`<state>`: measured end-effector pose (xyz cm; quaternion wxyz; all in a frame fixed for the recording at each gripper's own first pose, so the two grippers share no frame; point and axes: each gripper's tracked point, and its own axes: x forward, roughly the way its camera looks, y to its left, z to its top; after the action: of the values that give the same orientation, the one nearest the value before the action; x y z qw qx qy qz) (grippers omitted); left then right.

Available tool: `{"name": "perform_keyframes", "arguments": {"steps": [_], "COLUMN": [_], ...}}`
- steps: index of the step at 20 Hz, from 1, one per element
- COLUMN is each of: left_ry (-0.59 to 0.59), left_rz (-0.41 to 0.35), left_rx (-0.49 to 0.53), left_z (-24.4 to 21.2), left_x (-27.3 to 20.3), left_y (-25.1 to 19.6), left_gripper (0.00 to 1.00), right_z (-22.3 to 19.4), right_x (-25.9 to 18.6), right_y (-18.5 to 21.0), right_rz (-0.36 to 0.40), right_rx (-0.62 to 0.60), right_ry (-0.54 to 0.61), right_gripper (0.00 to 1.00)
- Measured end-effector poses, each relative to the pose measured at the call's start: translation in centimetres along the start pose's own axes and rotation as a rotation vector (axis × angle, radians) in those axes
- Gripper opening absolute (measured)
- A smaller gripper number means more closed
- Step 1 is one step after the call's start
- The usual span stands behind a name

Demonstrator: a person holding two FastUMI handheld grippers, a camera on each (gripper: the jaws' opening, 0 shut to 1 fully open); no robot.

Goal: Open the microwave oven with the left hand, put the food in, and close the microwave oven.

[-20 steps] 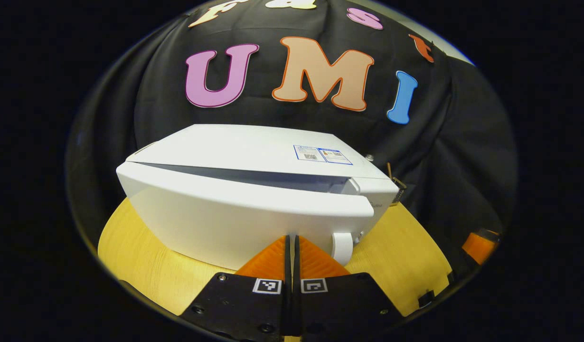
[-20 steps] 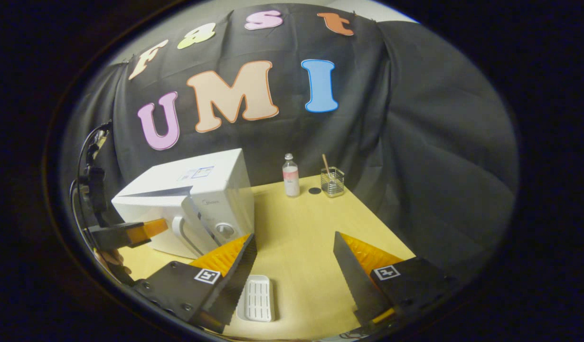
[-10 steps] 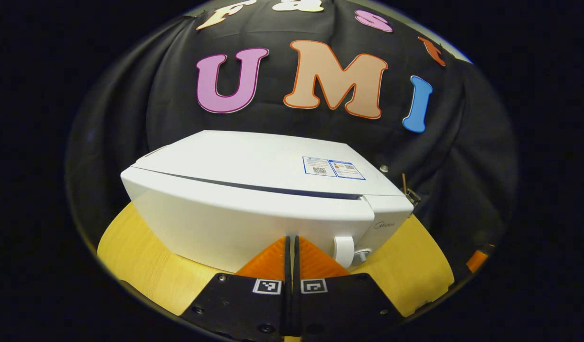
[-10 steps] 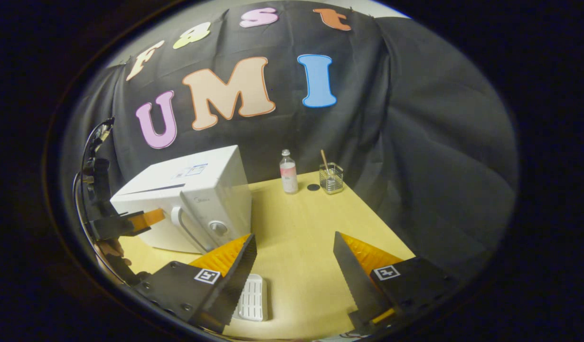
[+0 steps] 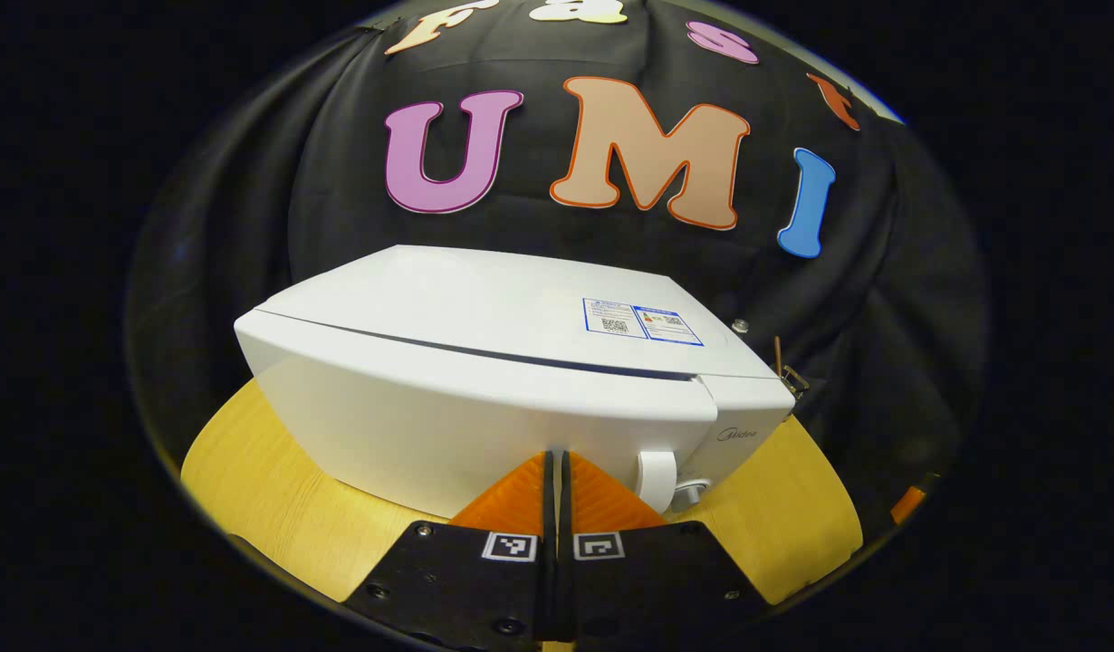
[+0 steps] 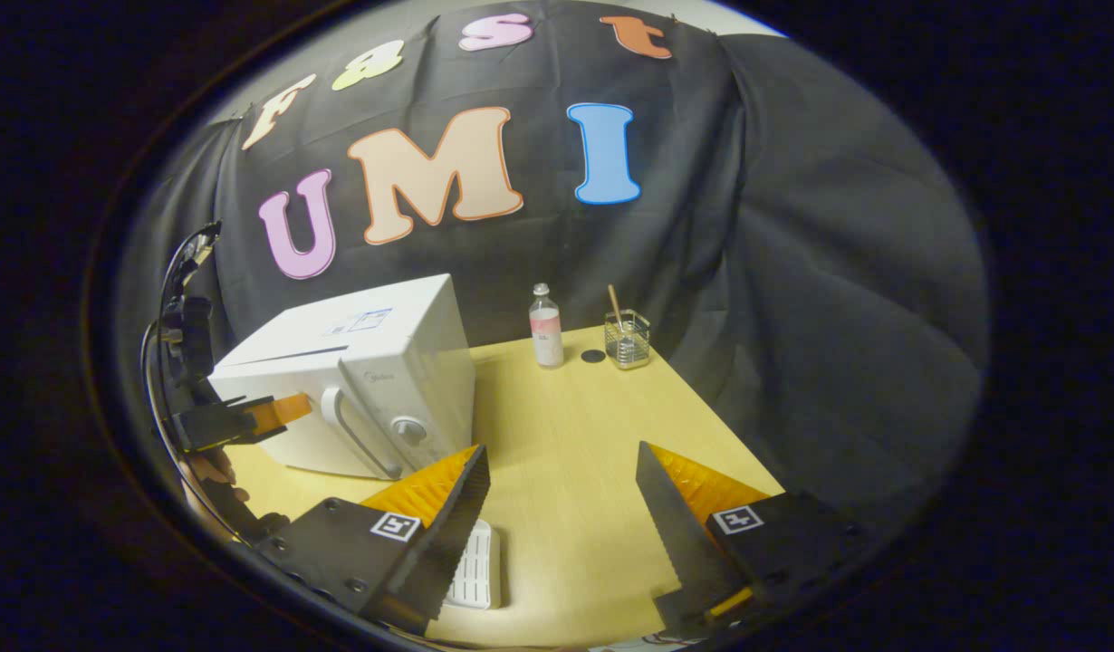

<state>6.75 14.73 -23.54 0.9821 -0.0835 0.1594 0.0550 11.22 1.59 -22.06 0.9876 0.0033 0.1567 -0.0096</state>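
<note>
Left gripper view: the left gripper [image 5: 554,475], fingers pressed together and empty, noses against the microwave [image 5: 484,398] door, which looks closed, presumably pushing it. The right gripper [image 6: 561,493] hangs with fingers spread above the table [image 6: 566,426], a white tray [image 6: 473,566] beneath (food unseen). Lettering is too small to read.

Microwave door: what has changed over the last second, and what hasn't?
The microwave door swung from ajar to shut, pushed by the left gripper, whose fingers stayed closed against the door front. The right gripper stayed open above the table; the white tray, bottle and glass cup kept their places.
</note>
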Motion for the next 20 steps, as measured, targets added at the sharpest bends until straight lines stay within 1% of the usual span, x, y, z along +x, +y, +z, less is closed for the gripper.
{"name": "perform_keyframes", "arguments": {"steps": [1,4,5,6,7,11,12,13,15,16,17,18,19,20], "left_ry": [-0.005,-0.011,-0.038,-0.002,-0.008,-0.011,-0.014,-0.018,-0.043,-0.051,-0.059,-0.066,-0.069,-0.069], "left_rz": [-0.001,-0.011,-0.006,-0.005,-0.011,-0.027,-0.031,-0.032,-0.034,-0.03,-0.027,-0.028,-0.02,-0.015], "left_rx": [-0.01,-0.031,-0.015,-0.036,-0.041,-0.033,-0.028,-0.014,0.019,0.028,0.023,0.012,0.003,-0.003], "left_z": [0.1,0.0,0.9,-0.2,0.1,0.3,0.4,0.6,1.5,1.6,1.7,1.8,1.8,1.8], "left_x": [0.0,0.3,0.8,0.8,0.6,0.6,0.5,0.4,-0.2,-0.8,-1.8,-2.7,-3.7,-4.5], "left_y": [-0.1,-0.3,-0.1,0.1,-0.1,-0.2,-0.1,-0.1,0.0,0.2,0.4,0.4,0.7,0.9], "left_gripper": [0.01,0.01,0.01,0.01,0.0,0.01,0.01,0.01,0.01,0.01,0.01,0.01,0.01,0.01], "right_z": [0.2,0.7,0.9,1.2,1.4,2.0,2.1,2.3,2.8,2.8,2.9,3.1,3.0,3.2], "right_x": [-0.1,-0.7,-0.9,-1.3,-1.5,-2.4,-2.3,-2.4,-2.4,-2.5,-2.5,-2.4,-2.4,-2.5], "right_y": [0.1,0.1,0.3,0.5,0.5,0.8,0.9,1.0,1.3,1.5,1.6,1.9,2.2,2.6], "right_rz": [0.0,-0.003,0.002,0.005,0.006,0.021,0.029,0.037,0.061,0.072,0.078,0.088,0.101,0.115], "right_rx": [0.002,0.015,0.024,0.029,0.028,0.027,0.027,0.024,0.014,0.008,0.005,0.005,0.009,0.013], "right_ry": [-0.006,-0.016,-0.02,-0.029,-0.038,-0.06,-0.064,-0.065,-0.075,-0.077,-0.08,-0.082,-0.081,-0.082], "right_gripper": [1.0,1.0,0.93,1.0,0.93,0.93,1.0,1.0,1.0,0.93,1.0,0.93,0.93,1.0]}}
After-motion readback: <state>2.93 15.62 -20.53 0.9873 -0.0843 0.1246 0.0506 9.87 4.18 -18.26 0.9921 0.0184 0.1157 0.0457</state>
